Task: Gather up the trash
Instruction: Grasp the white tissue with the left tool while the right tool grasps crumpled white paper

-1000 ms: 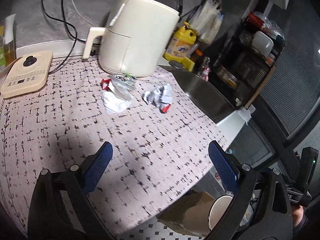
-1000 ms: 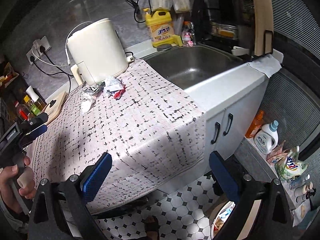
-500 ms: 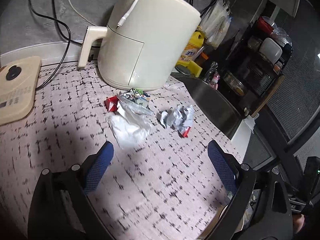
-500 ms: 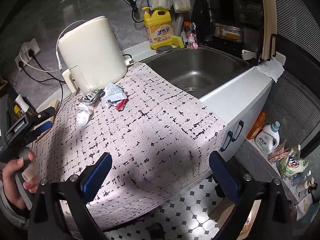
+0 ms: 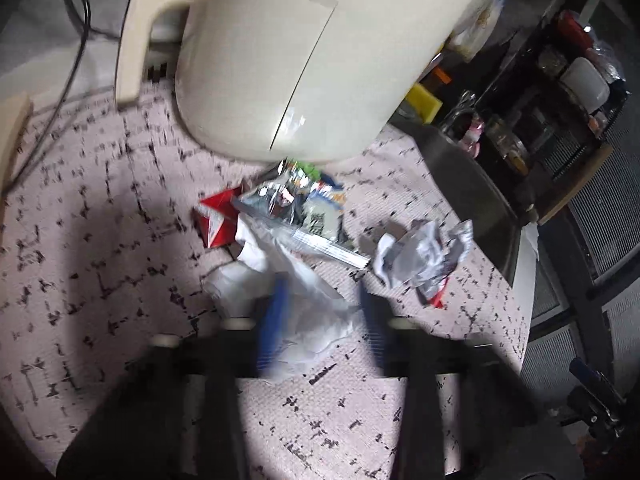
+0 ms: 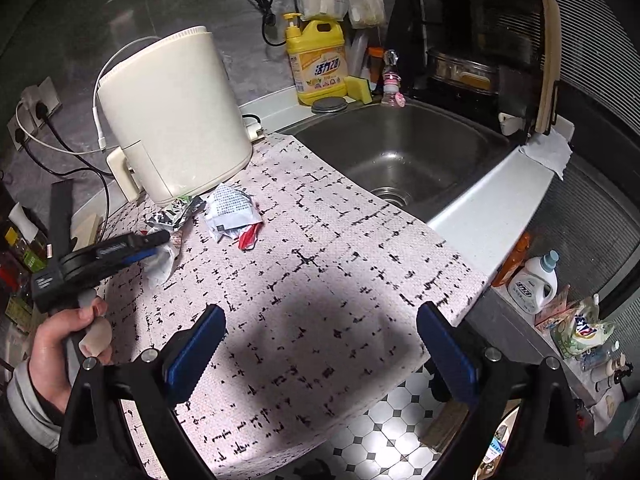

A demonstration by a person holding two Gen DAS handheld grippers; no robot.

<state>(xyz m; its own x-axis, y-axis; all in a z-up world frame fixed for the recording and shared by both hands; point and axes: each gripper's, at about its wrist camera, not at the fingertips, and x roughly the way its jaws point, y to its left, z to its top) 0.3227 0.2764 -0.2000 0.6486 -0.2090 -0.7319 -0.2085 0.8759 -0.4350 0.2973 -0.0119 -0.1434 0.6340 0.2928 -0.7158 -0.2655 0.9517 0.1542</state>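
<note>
A: Left wrist view?
B: The left claw [image 5: 320, 312] is closing around the white plastic bag [image 5: 304, 300], near the tabletop's [image 5: 100, 272] back edge by the air fryer [image 5: 304, 60].
A: Right wrist view?
B: The right claw [image 6: 320, 356] gapes empty at the front edge.

Cream air fryer [image 6: 172, 120], black-flecked pink mat [image 6: 320, 280].

A patterned mat [image 6: 320, 288] covers the counter [image 6: 492, 200] beside the sink [image 6: 400, 160]. On the mat stands a cream appliance [image 6: 172, 120]. Touching its base lie snack wrappers [image 5: 292, 200]; just in front of them a white plastic bag [image 5: 304, 300], and beside them a crumpled wrapper [image 5: 420, 256].
</note>
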